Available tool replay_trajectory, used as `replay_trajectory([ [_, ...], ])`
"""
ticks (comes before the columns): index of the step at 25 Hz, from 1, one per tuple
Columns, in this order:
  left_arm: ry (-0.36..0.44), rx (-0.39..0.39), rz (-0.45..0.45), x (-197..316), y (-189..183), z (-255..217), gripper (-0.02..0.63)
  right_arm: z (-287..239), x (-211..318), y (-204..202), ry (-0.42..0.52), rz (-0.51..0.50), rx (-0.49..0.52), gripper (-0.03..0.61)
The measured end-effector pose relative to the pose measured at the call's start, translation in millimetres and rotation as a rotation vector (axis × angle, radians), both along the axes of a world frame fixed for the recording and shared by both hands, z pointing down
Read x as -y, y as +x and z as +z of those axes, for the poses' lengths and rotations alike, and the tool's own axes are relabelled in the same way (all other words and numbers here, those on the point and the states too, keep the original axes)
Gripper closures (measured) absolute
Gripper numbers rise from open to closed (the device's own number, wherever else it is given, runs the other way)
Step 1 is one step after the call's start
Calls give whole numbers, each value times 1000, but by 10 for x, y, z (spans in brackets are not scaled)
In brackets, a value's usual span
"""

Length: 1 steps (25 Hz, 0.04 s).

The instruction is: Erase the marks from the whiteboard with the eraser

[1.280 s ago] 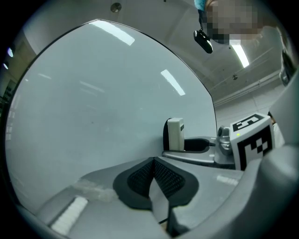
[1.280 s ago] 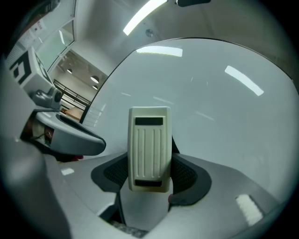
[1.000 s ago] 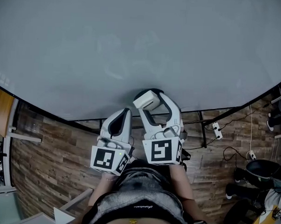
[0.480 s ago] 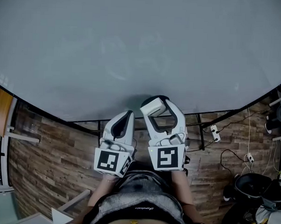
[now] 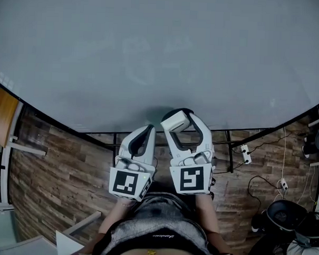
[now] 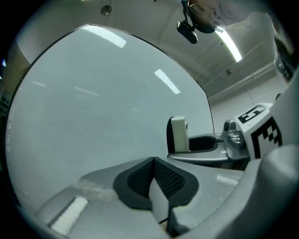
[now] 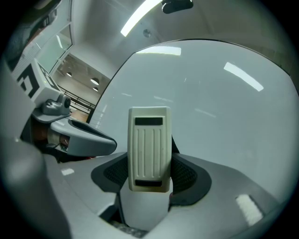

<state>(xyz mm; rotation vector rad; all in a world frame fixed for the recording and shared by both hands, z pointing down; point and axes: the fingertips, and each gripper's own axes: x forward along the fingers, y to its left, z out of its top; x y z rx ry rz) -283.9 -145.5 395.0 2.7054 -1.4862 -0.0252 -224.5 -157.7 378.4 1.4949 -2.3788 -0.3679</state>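
My left claw (image 5: 145, 130) sits just below the lower edge of the whiteboard (image 5: 163, 40), pointed up at it. Its marker cube faces my head camera. In the left gripper view the two dark pads (image 6: 140, 177) meet at their tips with nothing between them, so that claw is closed and empty. The board's pale surface fills the space ahead of it.

Next to it, a little nearer the board, my right claw (image 5: 182, 118) is raised slightly higher and angled the same way. It is clamped on the eraser (image 5: 175, 121). In the right gripper view the cream ribbed body of the eraser (image 7: 149, 144) stands upright between the black pads, which press on both its sides. From the head view the eraser's top end overlaps the board's lower edge, but I cannot tell whether it touches the surface.

Above both claws the board is wide open. Only faint grey traces (image 5: 146, 63) show near its middle. The black frame (image 5: 230, 148) runs under the board's lower edge, and below that is the wood-plank floor (image 5: 57, 183). Below the board's lower right edge, a white power strip (image 5: 246, 151) and thin cables (image 5: 263, 179) lie on the floor, well apart from the claws.
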Motion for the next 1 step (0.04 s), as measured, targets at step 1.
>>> replay_trajectory([
  [1,1,3,0,-5,0,-2,609,-6,-4,-4,-1,-2,-1,318],
])
